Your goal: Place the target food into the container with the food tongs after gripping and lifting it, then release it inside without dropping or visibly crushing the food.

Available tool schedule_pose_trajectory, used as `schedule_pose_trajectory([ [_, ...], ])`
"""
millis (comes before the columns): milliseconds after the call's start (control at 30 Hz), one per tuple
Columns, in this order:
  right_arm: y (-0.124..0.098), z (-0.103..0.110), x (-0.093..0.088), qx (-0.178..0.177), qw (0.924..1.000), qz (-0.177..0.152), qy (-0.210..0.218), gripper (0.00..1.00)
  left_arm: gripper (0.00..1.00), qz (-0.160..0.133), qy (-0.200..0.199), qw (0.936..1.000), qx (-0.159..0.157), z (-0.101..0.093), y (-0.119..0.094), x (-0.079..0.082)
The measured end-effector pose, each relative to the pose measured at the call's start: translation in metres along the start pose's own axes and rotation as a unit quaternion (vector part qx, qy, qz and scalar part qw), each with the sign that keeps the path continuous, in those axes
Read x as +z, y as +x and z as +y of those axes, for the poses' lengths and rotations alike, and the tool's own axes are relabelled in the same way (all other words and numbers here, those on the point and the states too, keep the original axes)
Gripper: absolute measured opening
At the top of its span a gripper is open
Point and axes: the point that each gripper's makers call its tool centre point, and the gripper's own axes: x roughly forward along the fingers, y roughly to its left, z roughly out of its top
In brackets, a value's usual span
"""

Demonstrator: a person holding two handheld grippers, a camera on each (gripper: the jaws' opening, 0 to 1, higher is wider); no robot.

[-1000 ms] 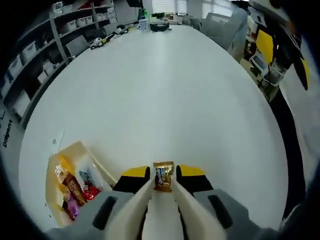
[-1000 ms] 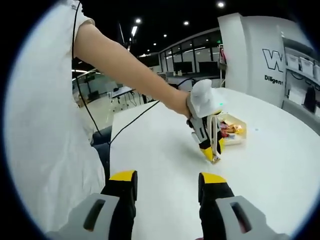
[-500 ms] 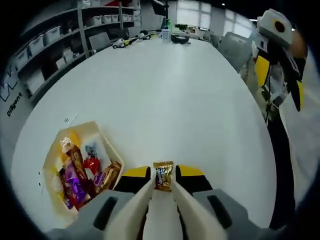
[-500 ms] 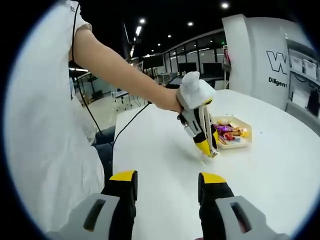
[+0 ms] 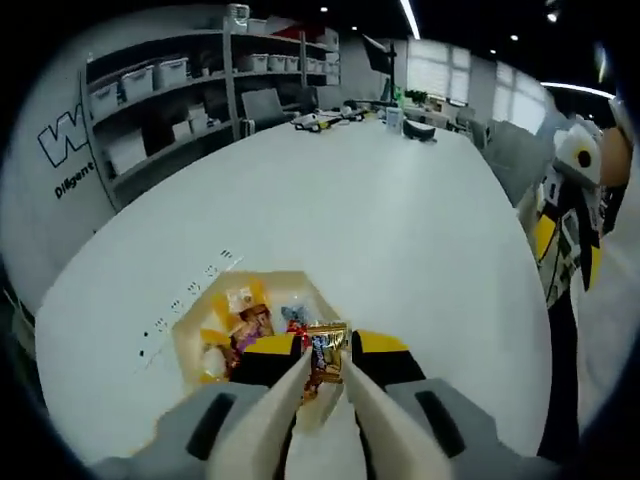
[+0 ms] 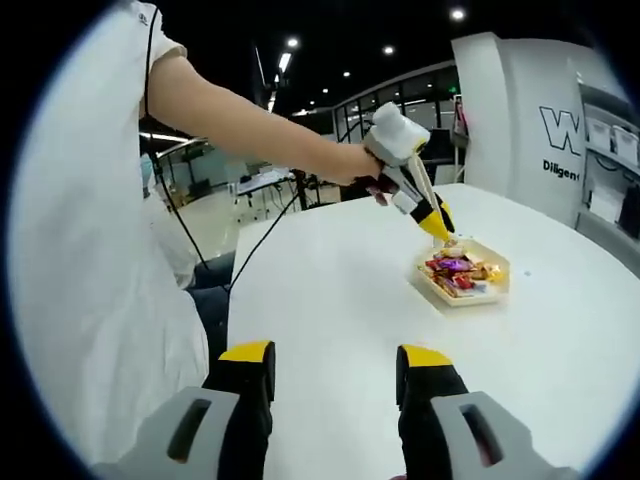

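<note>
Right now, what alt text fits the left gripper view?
The left tool holds a gold-wrapped candy over a cream tray of assorted wrapped sweets on a large white table. Shelving with bins lines the far wall.

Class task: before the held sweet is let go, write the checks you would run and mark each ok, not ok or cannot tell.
1. Left gripper grips the gold candy: ok.
2. Candy wrapper not visibly crushed: ok.
3. Candy over the tray, as the right gripper view also shows: ok.
4. Low enough to release gently: cannot tell.
5. Room among the sweets already inside: cannot tell.
6. Right gripper open and away from the tray: ok.
</note>
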Motion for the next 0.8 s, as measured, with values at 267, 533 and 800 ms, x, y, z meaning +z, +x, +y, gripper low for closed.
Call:
schedule_pose_trajectory([
  [267,-0.006,-0.004,0.000,-0.007,1.0000,0.001,0.000,0.45,0.17,-0.006,-0.003,0.9991,0.042,0.045,-0.002,0.030],
  [533,-0.007,-0.005,0.000,-0.009,1.0000,0.003,-0.001,0.45,0.21,-0.001,-0.009,0.9975,0.070,0.069,0.005,0.050],
  [800,-0.007,-0.006,0.003,-0.009,1.0000,0.002,-0.004,0.45,0.24,-0.001,0.000,0.9966,0.082,0.069,0.002,0.055],
])
